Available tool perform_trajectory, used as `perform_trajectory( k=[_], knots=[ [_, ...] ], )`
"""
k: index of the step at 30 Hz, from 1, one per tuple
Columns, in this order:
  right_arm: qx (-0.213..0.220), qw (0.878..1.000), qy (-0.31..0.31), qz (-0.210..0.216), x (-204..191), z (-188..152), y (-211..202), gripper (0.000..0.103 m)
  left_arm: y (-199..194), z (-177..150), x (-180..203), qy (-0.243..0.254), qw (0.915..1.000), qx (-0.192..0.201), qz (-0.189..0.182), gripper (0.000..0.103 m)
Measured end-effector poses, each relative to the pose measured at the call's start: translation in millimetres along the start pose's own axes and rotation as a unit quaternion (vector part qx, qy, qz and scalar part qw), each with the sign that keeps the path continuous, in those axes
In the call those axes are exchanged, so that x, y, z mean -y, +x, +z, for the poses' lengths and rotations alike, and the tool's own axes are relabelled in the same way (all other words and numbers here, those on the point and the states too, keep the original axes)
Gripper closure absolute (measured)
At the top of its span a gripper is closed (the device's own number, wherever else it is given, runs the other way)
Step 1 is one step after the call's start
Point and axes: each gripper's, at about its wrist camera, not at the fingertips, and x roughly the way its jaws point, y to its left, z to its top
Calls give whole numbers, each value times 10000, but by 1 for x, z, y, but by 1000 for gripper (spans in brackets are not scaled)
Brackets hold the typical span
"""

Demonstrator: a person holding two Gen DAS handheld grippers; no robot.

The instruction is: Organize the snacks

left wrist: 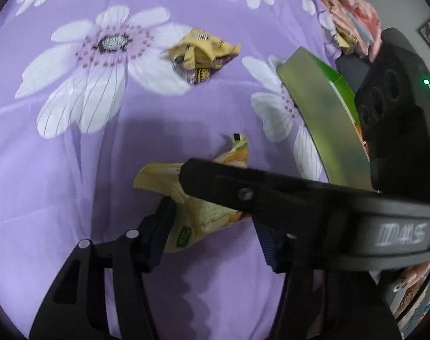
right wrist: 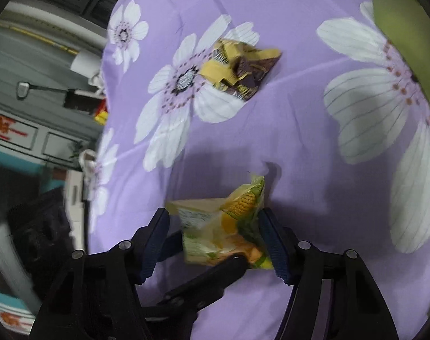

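A corn snack packet (right wrist: 229, 221) lies on the purple flowered cloth (left wrist: 59, 184), and both grippers meet at it. In the right wrist view, the right gripper (right wrist: 215, 226) stands about half open with the packet between its fingers; the right-hand finger (right wrist: 274, 243) touches the packet's edge, while the left-hand finger (right wrist: 155, 235) stands just clear of it. A dark finger of the left gripper crosses under the packet from below. In the left wrist view, the left gripper (left wrist: 212, 226) is partly open around the same packet (left wrist: 203, 221), one pad (left wrist: 161, 226) against its side; the other side is hidden behind the right gripper's finger, so a firm hold cannot be told.

Beyond the packet lies a heap of yellow and brown wrappers (left wrist: 200, 56). To the right of the packet stands a green box (left wrist: 322, 119); what it holds cannot be seen.
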Motion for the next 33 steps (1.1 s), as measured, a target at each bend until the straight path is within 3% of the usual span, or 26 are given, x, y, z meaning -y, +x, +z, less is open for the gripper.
perform_trajectory(
  k=[4,7,11,16,21,25,29,33],
  knots=[
    [127,9999,-68,41,-3,-1,-8,49,-4,3,0,90,9998,187,-32,55],
    [391,9987,-287,176,-10,-2,-25,49,-12,6,16,296,9983,507,2,59],
    [729,9966,-381,13,-14,-1,-46,49,-24,15,43,581,9925,1078,5,58],
    [1135,9931,-217,218,-2,2,-78,49,-30,25,79,1049,9843,1415,110,58],
    [1558,9874,84,254,20,2,-113,49,-27,31,114,1401,9782,1533,-23,58],
    [2171,9758,228,117,37,0,-154,49,-26,39,150,1712,9716,1604,-326,58],
    [2594,9639,583,-150,61,-2,-186,49,-11,49,186,2076,9645,1446,-757,59],
    [2893,9530,863,-250,90,-3,-208,49,7,54,214,2344,9579,1351,-962,59]
  ],
)
